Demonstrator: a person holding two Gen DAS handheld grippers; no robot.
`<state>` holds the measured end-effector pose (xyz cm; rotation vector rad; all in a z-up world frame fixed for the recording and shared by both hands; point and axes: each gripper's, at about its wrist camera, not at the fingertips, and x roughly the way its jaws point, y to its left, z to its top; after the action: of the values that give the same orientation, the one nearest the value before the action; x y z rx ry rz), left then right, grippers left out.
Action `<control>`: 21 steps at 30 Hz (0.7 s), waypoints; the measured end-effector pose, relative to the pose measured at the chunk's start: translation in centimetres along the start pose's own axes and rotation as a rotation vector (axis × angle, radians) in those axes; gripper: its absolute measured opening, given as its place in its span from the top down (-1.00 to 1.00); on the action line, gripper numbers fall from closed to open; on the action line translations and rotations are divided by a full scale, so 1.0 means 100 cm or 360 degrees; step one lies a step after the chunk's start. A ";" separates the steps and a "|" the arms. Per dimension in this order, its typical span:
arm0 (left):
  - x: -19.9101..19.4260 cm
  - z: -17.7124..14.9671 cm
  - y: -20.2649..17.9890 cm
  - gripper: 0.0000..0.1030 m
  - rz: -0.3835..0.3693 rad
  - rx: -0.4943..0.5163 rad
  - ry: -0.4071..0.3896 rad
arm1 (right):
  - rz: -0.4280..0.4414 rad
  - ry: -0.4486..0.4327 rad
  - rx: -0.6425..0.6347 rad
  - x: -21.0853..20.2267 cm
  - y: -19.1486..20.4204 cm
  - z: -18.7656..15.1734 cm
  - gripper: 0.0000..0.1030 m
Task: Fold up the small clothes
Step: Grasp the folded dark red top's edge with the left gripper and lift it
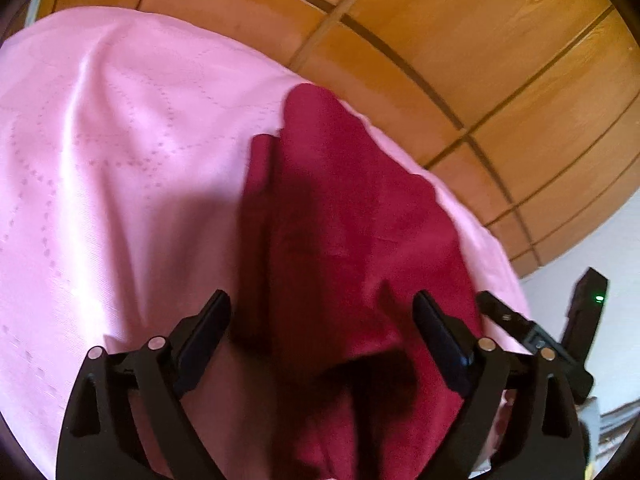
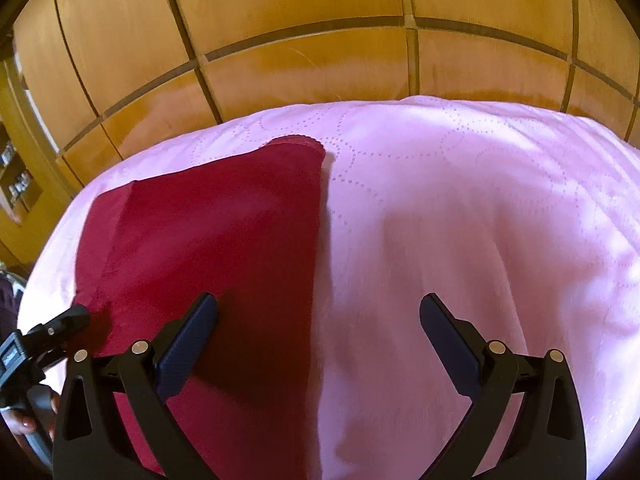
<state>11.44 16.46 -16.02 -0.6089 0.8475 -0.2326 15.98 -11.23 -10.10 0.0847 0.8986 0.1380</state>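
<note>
A dark red garment lies folded on a pink bedspread. My left gripper is open and empty, hovering over the garment's near part. In the right wrist view the garment lies at the left on the bedspread. My right gripper is open and empty, above the garment's right edge. The left gripper shows at the far left of the right wrist view, by the garment's left edge. The right gripper shows at the right of the left wrist view.
Orange wooden panelling stands behind the bed. It also shows in the left wrist view. Shelves sit at the far left. A white wall is at the right.
</note>
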 end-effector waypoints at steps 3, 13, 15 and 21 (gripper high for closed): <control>0.001 -0.001 -0.006 -0.88 -0.0023 0.0012 -0.0002 | 0.0042 0.0016 -0.0010 -0.002 0.002 -0.001 -0.93; 0.025 0.005 -0.004 -0.74 0.0029 0.0039 0.0153 | 0.0588 0.0202 0.0302 0.016 -0.020 -0.023 -0.93; 0.027 0.003 -0.001 -0.69 0.0026 0.0040 0.0158 | 0.0654 0.0232 0.0371 0.021 -0.027 -0.027 -0.93; 0.027 -0.001 -0.003 -0.56 0.0021 0.0093 0.0162 | 0.0710 0.0233 0.0359 0.023 -0.028 -0.029 -0.85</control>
<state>13.11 15.02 -17.58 -0.5399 0.9393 -0.2771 15.36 -13.60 -14.03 0.4909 1.0290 0.4624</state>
